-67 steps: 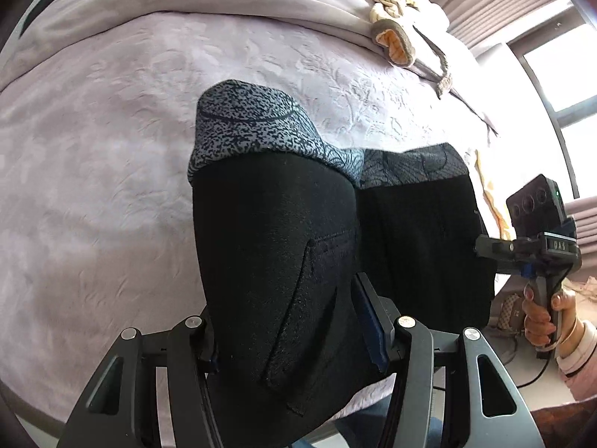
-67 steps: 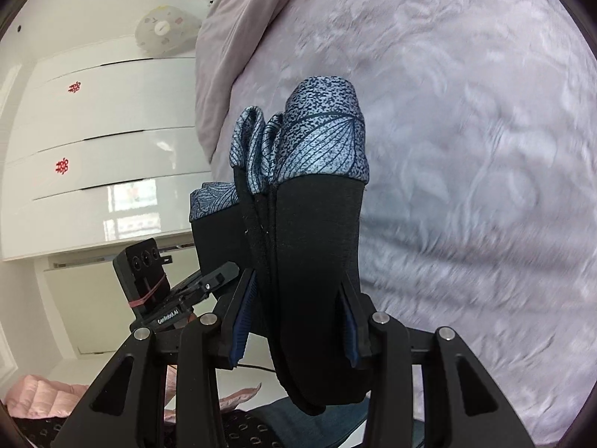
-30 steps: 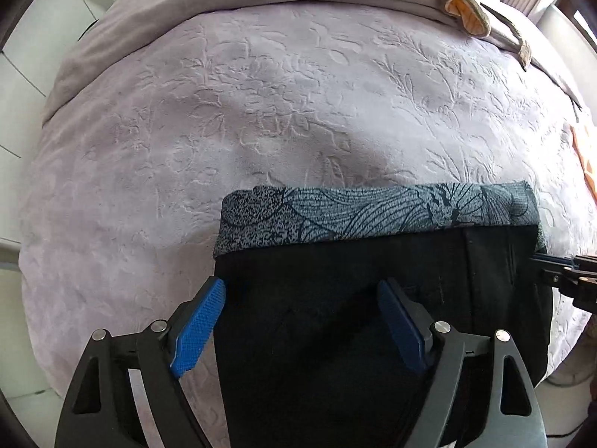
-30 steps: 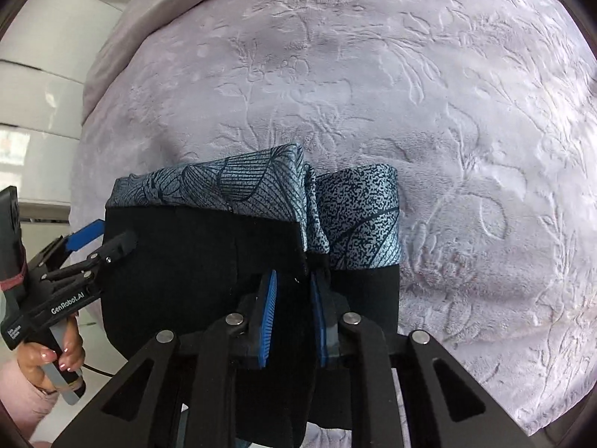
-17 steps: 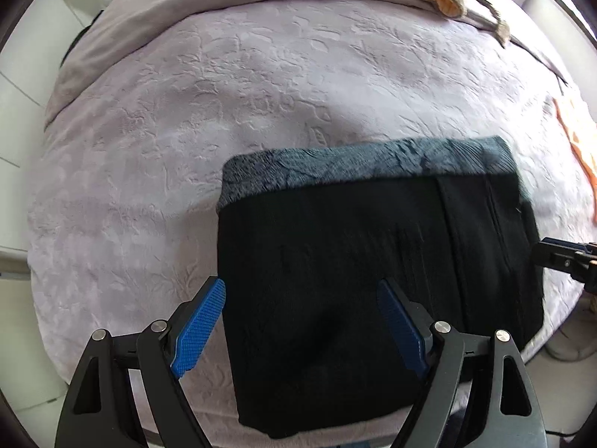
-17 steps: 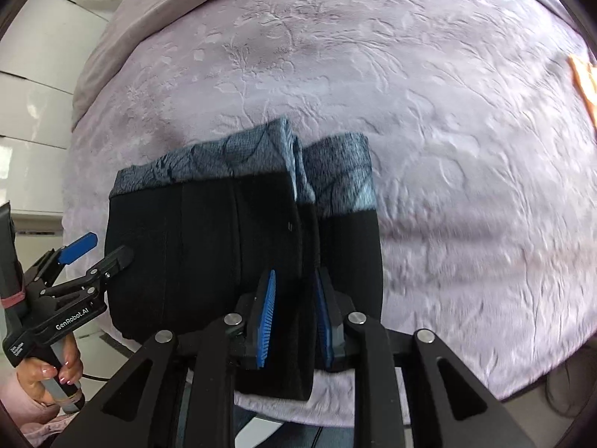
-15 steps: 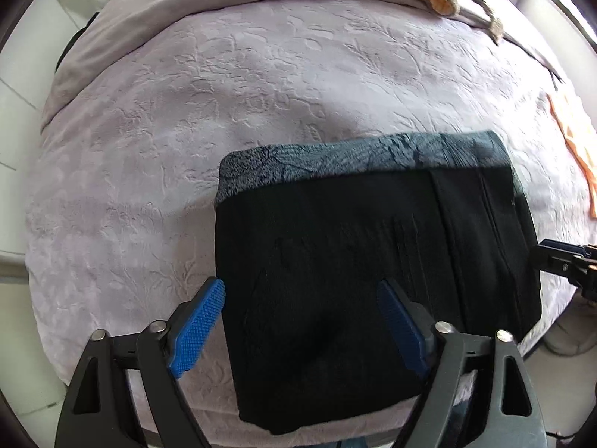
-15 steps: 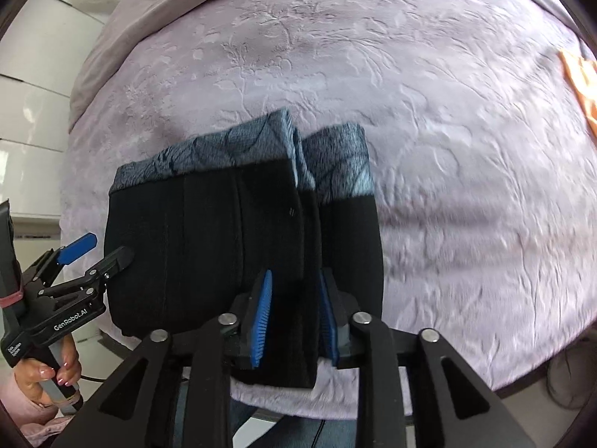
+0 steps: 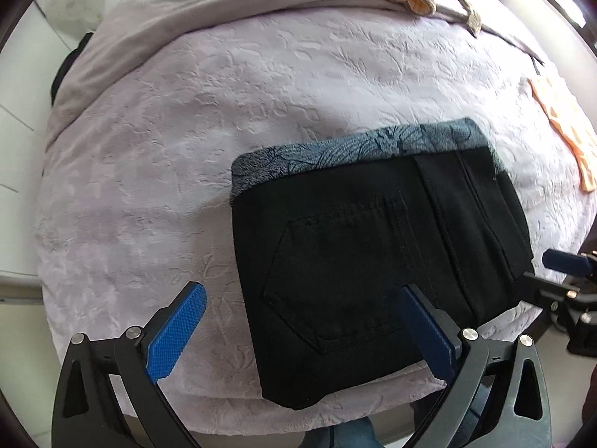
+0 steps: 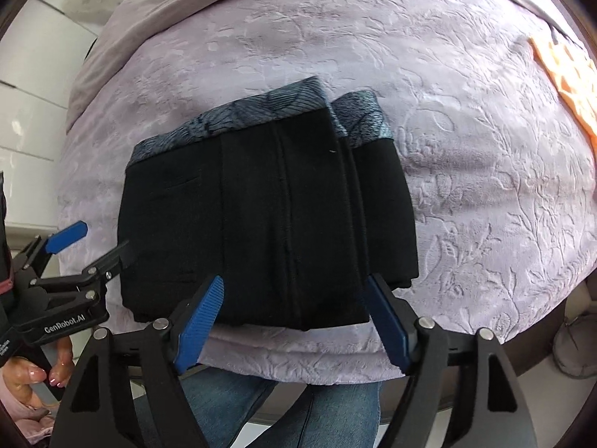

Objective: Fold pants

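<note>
Looking down from both wrists, you have the pants (image 9: 377, 254) lying as a compact black bundle on the lilac embossed bedspread (image 9: 194, 119), close to its near edge, with the patterned grey-blue cuff band (image 9: 358, 149) on the side of the bundle turned away from you. Your left gripper (image 9: 298, 332) hangs above the bundle's near left corner with its jaws spread wide and nothing between the pads; your right gripper (image 10: 294, 321) has just been opening its jaws, and they now stand apart over the bundle's near edge, clear of the cloth. Treat this fabric as soft and limp but fairly thick: stacked in several layers it probably has some weight and will sag or slide apart if you lift it by one layer only. In the right wrist view a narrower fold (image 10: 377, 194) sticks out past the bundle's right side, so the stack is not quite square. If you take hold again, pinch through all layers at the two near corners of the bundle, where the folded edges give the pads something firm, instead of the smooth middle by the back pocket (image 9: 335, 280). The plush bedspread likely grips the cloth, so lift before you shift it.
</note>
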